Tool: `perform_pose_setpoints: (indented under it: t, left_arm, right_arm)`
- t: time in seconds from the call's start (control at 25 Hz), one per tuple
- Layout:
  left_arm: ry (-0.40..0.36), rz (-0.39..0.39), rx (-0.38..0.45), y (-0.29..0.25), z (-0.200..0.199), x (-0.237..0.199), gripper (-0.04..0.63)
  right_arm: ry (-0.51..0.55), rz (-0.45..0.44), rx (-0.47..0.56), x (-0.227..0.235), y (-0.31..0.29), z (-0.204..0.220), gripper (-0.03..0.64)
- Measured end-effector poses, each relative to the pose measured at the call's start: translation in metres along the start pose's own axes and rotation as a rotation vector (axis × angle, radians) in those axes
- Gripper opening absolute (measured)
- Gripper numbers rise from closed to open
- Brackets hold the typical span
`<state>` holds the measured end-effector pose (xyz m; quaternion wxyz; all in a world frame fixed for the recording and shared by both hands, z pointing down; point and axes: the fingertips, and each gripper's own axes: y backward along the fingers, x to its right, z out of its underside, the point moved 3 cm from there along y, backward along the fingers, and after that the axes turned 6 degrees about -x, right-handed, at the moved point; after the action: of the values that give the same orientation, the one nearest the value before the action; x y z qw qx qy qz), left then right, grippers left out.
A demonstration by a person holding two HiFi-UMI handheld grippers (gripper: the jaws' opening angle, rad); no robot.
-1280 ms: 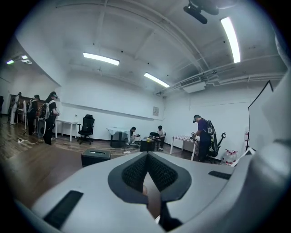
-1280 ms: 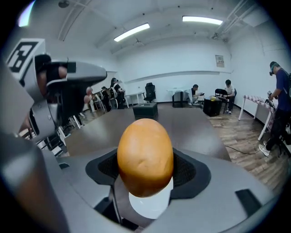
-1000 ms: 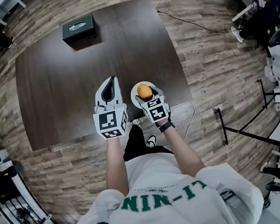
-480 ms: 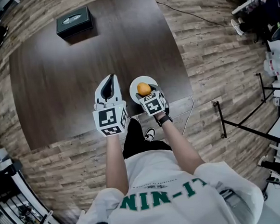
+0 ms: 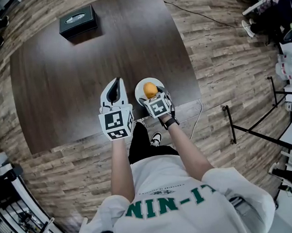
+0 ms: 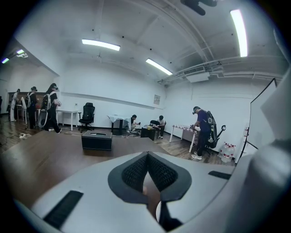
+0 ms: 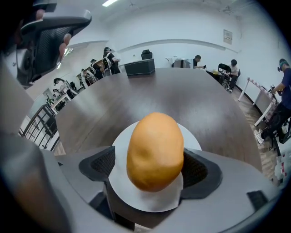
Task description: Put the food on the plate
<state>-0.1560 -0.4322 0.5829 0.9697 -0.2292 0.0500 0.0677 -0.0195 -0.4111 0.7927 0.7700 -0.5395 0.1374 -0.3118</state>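
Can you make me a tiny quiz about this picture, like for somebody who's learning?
1. Pick one: the plate under the orange food is A) white, B) blue, C) black.
2. True or false: the left gripper grips the food.
3. What stands at the table's far corner?
Key: 1 A. 2 False: its jaws are shut and empty; the food is between the right gripper's opening jaws. 3 A black box.

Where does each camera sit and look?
Head view: on the head, looking down at table, arms, left gripper, right gripper.
Left gripper view: on left gripper, past shut jaws toward black box.
Right gripper view: on right gripper, opening jaws either side of food over plate.
Head and right gripper views share food and plate.
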Motion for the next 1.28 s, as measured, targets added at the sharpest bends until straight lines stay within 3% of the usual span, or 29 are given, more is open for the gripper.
perform_pose_setpoints:
  t: [0.16, 0.84, 1.28]
  left_arm:
    - [-0.006, -0.010, -0.001, 0.002, -0.001, 0.001, 0.014]
    - [-0.022, 0.016, 0.042, 0.040, -0.019, 0.039, 0.014]
    - [-0.066, 0.047, 0.084, 0.075, -0.038, 0.084, 0.013]
  right_arm:
    - [-0.027, -0.011, -0.018, -0.001, 0.006, 0.005, 0.499]
    - [-0.117, 0.019, 0.156, 0.026, 0.076, 0.023, 0.502]
    - [-0.199, 0.062, 0.431, 0.053, 0.181, 0.014, 0.409]
